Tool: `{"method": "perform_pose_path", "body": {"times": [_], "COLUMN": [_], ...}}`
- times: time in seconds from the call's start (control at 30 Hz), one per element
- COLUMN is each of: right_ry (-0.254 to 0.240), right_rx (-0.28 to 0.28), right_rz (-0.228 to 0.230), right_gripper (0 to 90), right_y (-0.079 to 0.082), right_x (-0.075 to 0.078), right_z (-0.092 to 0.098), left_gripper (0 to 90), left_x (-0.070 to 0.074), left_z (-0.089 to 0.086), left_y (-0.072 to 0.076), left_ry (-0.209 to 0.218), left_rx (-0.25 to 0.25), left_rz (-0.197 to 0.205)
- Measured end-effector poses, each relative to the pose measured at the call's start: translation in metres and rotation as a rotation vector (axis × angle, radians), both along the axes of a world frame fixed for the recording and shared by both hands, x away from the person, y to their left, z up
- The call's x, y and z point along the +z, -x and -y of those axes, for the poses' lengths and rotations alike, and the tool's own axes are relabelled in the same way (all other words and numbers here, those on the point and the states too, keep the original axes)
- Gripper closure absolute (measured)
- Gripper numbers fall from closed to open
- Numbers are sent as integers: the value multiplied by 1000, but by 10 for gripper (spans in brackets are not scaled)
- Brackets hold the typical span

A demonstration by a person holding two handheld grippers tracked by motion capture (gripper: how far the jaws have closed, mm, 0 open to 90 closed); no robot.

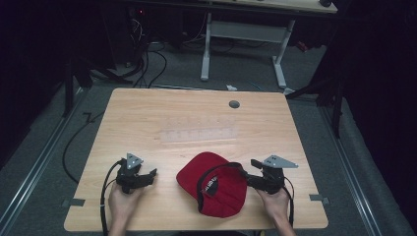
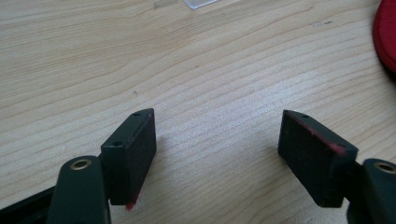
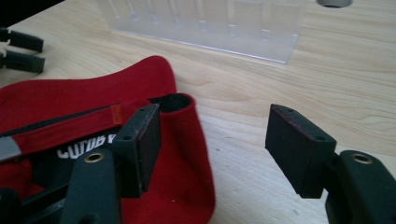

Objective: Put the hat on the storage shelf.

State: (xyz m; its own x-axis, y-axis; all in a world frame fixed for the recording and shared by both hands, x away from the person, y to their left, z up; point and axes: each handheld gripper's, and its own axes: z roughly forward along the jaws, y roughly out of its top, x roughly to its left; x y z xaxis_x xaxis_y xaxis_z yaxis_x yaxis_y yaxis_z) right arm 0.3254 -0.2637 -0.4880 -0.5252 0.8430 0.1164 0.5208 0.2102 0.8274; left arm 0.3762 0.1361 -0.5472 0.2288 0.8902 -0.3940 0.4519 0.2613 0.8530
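High view: I log one wooden desk (image 1: 147, 113) with a grey grommet hole (image 1: 234, 104) near its far edge. A clear plastic rack (image 1: 199, 129) lies flat on the middle of the desk, faint against the wood. A red cap (image 1: 212, 183) sits upside down at the near centre-right, its black inner band and white lettering facing up, brim toward the left.

Left claw (image 1: 151, 173): held in my left hand (image 1: 123, 199), low over the near left of the desk, pointing right toward the cap and well short of it. Left gripper view: jaws spread wide over bare wood, nothing between them; a red edge of the cap (image 2: 386, 35) shows at the upper right, a corner of the rack (image 2: 198, 3) at the top.

Right claw (image 1: 244, 173): held in my right hand (image 1: 275, 201), at the cap's right rim. Right gripper view: jaws wide apart, one over the cap's (image 3: 93, 121) inner fabric, the other over bare desk (image 3: 355, 70) beside it; I cannot tell whether either touches the cap. The rack (image 3: 205, 25) stands beyond, the left claw (image 3: 21, 49) at the far left
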Motion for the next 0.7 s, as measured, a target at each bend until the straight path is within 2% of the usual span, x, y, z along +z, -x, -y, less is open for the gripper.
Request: {"method": "perform_pose_path", "body": {"times": [0.13, 0.7], "right_ry": [13, 20], "right_rx": [34, 103], "right_rz": [-13, -73], "right_gripper": [339, 331], "right_y": [-3, -23], "right_x": [-3, -18], "right_z": [-8, -31], "left_gripper": [281, 280], "left_x": [0, 0], "left_z": [0, 0], "left_y": [0, 0], "left_ry": [1, 1], "left_rx": [0, 0], "left_rz": [0, 0]}}
